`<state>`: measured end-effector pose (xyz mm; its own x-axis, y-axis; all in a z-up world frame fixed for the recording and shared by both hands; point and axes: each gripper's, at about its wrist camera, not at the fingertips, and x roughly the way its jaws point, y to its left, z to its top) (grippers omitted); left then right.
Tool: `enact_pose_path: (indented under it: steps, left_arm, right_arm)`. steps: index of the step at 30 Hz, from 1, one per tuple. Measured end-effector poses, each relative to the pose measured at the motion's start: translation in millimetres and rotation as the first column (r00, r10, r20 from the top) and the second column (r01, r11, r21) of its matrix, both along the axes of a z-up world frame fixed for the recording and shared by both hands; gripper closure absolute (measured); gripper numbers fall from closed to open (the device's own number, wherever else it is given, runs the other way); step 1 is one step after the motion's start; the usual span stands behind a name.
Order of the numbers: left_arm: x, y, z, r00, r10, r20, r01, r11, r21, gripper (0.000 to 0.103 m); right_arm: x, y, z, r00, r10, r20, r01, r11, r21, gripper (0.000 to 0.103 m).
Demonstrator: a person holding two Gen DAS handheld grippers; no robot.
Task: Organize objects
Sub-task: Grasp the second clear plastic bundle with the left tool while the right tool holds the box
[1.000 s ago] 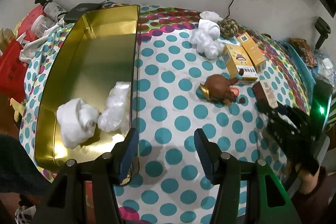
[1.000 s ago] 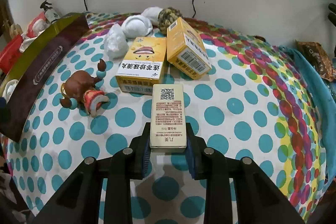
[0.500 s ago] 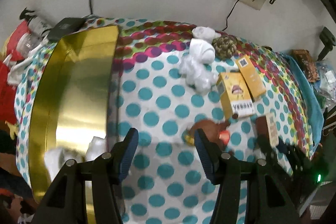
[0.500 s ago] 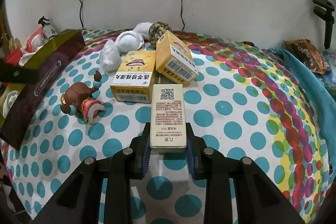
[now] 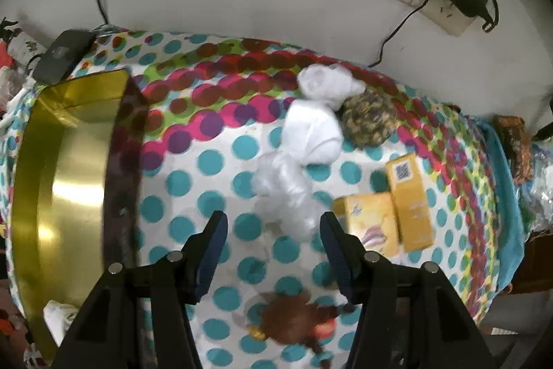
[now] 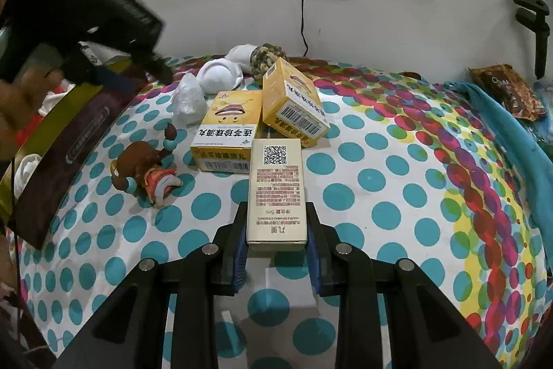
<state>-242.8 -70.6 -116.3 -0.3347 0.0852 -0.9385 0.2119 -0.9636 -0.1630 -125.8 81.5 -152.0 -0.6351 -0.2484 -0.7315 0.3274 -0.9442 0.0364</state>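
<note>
Polka-dot tablecloth [image 6: 380,134] w/ white wall behind; gold tray [image 5: 65,168] at left edge; L gripper [image 5: 273,223] jaws apart, empty, above crumpled plastic bag [image 5: 287,192] mid-table; bag prob. light, soft, slippery, pinch at bunched middle; R gripper [image 6: 276,230] clamped on small beige carton [image 6: 278,185], stiff, light.

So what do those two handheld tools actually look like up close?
Both look alike: the left tool and right tool are matte black plastic forks, each with two angular fingers lined with ribbed dark-blue pads and dotted with round silver bolt heads. No cable shows on either, and no sleeve is in view.
</note>
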Motion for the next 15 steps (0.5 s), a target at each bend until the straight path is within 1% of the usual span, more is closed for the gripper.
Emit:
enact_pose_path:
  steps: [2,6,10,15]
  left_arm:
    - [-8.6,5.1,-3.6,1.000,-0.011,0.013,0.011,1.000,0.019,0.046]
    - [-20.9,8.8,-15.5,0.999,0.010,0.049,-0.012,0.999,0.048,0.046]
    - [-27.4,11.8,-27.7,0.997,0.021,0.073,-0.023,1.000,0.020,0.046]
    - [-30.8,11.9,-37.0,0.996,0.041,0.079,-0.040,0.999,-0.014,0.046]
  right_arm:
    - [0.4,-2.1,-0.1,1.000,0.012,0.002,-0.012,1.000,-0.003,0.076]
    - [-0.8,-2.9,-1.9,1.000,0.015,0.017,-0.015,1.000,-0.014,0.076]
    - [-1.5,-1.1,-3.2,1.000,0.011,0.029,-0.010,0.999,-0.031,0.076]
    - [-2.3,-2.8,-4.7,0.999,0.011,0.039,-0.010,0.999,-0.036,0.076]
